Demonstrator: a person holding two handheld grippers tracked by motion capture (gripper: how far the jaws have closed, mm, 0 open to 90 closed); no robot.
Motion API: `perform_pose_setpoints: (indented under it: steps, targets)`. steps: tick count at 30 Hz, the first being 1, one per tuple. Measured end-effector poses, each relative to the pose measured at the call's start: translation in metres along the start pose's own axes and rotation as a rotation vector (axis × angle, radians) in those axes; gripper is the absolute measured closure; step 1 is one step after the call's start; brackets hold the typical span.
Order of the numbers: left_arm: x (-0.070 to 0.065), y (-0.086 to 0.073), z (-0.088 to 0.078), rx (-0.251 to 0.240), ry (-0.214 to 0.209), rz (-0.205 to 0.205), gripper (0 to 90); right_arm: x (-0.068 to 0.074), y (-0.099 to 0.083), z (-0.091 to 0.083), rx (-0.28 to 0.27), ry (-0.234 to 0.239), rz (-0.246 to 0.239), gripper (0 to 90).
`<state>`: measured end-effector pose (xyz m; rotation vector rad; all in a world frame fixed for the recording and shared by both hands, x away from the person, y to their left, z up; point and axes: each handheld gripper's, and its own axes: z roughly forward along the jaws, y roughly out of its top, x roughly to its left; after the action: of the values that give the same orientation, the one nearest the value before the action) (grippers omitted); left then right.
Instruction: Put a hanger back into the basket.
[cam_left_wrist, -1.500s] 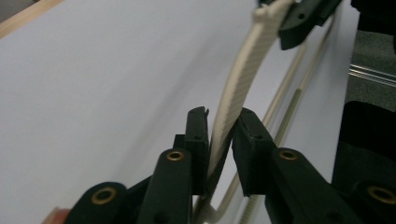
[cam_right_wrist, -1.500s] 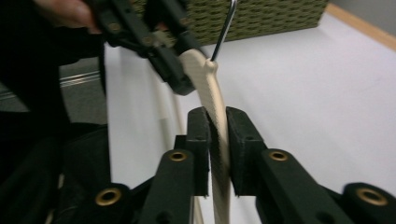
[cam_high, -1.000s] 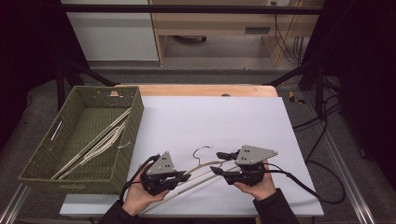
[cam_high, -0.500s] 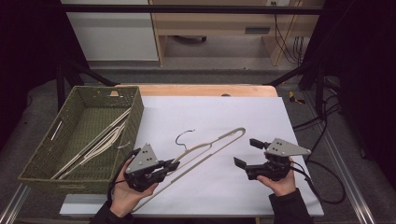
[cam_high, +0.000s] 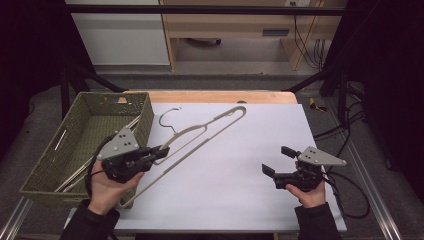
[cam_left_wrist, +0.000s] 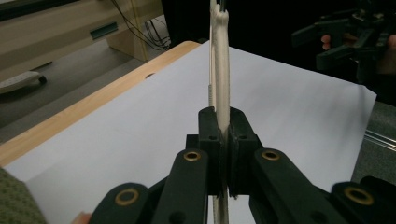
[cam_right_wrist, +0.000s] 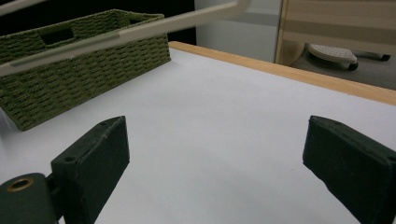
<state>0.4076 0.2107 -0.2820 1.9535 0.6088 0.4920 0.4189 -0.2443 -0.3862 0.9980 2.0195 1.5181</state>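
One woven basket (cam_high: 90, 135) filled the left of the high view, more hangers inside. The beige hanger (cam_high: 200, 137) ran from lower left to upper centre, pinched at its lower arm by the left gripper (cam_high: 162, 149), just beside the basket. The right gripper (cam_high: 278, 161), lower right, had just been opening, its jaws wide and empty.

high view: above the table's (cam_high: 240, 165) near edge, looking forward and down
gripper views: low, close over the table; both share the hanger (cam_left_wrist: 220, 70)
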Motion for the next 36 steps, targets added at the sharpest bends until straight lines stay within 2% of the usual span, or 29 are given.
perform_pose_setpoints:
  steps: [8,14,16,24,31,36]
  targets:
    - [0.035,0.011,-0.029,-0.008,0.103,0.042,86.5,-0.001,-0.001,0.001,0.011,-0.008,0.008,7.2]
    - [0.07,0.007,-0.045,0.029,0.17,0.038,86.5,0.0,-0.002,0.003,0.017,-0.008,0.005,7.0]
    - [0.081,0.002,-0.049,0.043,0.197,0.041,86.5,0.0,-0.002,0.003,0.022,-0.005,0.003,6.9]
    - [0.123,-0.027,-0.066,0.095,0.273,0.01,86.5,0.0,-0.003,0.005,0.026,-0.006,0.004,6.7]
    - [0.15,-0.056,-0.078,0.113,0.334,-0.016,86.5,0.0,-0.003,0.006,0.027,-0.007,-0.001,6.6]
    - [0.16,-0.07,-0.084,0.135,0.352,-0.027,86.5,0.001,-0.004,0.006,0.032,-0.009,-0.001,6.6]
